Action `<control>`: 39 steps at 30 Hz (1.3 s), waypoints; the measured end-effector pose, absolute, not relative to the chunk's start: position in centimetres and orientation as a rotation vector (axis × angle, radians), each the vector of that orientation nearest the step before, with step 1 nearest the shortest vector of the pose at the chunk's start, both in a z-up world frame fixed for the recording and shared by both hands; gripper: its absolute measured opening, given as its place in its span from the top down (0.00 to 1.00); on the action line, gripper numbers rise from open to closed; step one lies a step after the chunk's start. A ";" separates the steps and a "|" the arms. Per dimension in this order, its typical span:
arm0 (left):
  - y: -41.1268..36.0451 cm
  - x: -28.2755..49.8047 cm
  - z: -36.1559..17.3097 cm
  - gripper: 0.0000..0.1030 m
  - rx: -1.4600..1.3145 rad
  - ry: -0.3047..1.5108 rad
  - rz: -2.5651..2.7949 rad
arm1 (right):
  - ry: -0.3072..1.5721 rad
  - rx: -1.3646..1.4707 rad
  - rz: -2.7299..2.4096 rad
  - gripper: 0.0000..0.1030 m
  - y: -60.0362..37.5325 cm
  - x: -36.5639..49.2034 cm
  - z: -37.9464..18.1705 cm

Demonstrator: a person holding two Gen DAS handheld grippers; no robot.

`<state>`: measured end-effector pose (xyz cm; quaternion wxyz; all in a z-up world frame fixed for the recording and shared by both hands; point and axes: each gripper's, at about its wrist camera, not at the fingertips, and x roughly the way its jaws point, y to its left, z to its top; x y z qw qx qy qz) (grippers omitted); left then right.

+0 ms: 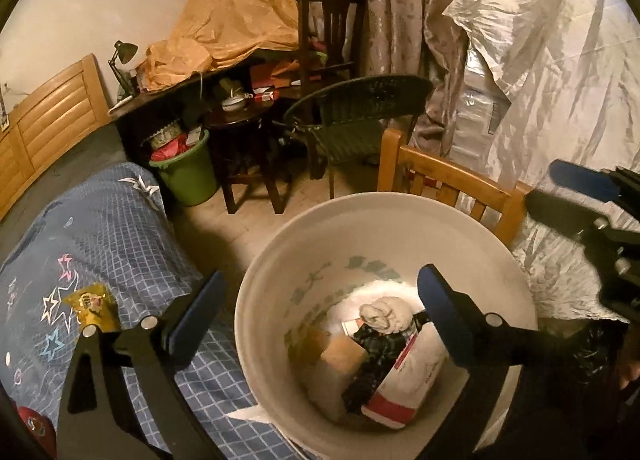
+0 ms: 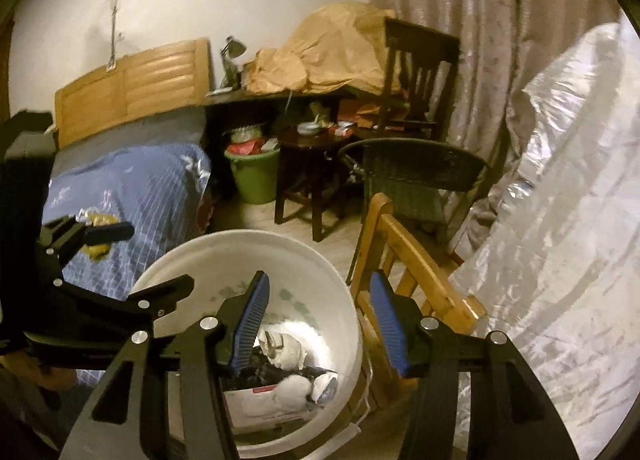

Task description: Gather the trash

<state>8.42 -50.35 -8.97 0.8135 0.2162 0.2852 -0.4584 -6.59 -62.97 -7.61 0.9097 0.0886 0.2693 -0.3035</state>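
Left wrist only — red cap [image 1: 34, 426] (bottom-left corner).

walls: plain pale wall [image 2: 192, 0] | window side: patterned curtain [image 1: 400, 0] | floor: light floor [image 1: 240, 228] | furniture: bed with wooden headboard [image 2: 132, 80], dark worktop [image 2: 248, 98], wicker chair [image 1: 360, 108], wooden chair [image 2: 400, 244] | light: warm, dim

Readable text: none in either view.
White bucket [image 1: 400, 228] inner wall: a faded green print, shapes only, no letters to make out.
Red-and-white package [image 1: 404, 384] in the bucket: small dark marks near its red edge, too blurred to read.
Gold wrapper [image 1: 94, 306] on the blue bedspread, near left: a printed picture, no legible words.
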 end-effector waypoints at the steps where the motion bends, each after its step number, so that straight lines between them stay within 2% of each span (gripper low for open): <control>1: -50.0 8.3 -8.9 0.09 0.457 0.603 -0.970 | 0.528 0.191 -0.650 0.43 -62.5 -7.5 -7.3; 3: -49.3 7.9 -8.6 0.09 0.446 0.588 -0.967 | 0.466 0.207 -0.699 0.28 -61.7 -9.2 -6.8; 4: -48.8 7.6 -8.4 0.09 0.438 0.579 -0.972 | 0.440 0.214 -0.714 0.24 -61.2 -10.1 -6.7; 6: -48.0 7.1 -8.0 0.07 0.424 0.565 -0.981 | 0.387 0.230 -0.751 0.11 -60.1 -11.7 -6.4; 9: -46.9 6.3 -7.6 0.07 0.403 0.560 -1.004 | 0.329 0.246 -0.796 0.05 -58.4 -14.0 -6.2; 20: -43.7 4.1 -7.4 0.06 0.374 0.565 -1.020 | 0.261 0.280 -0.882 0.05 -54.3 -20.0 -6.9; 26: -43.0 3.4 -7.5 0.06 0.370 0.580 -1.044 | 0.267 0.290 -0.881 0.05 -53.7 -20.4 -6.7; 39: -41.8 2.2 -6.8 0.06 0.378 0.492 -1.013 | 0.245 0.274 -0.886 0.05 -52.6 -20.8 -6.2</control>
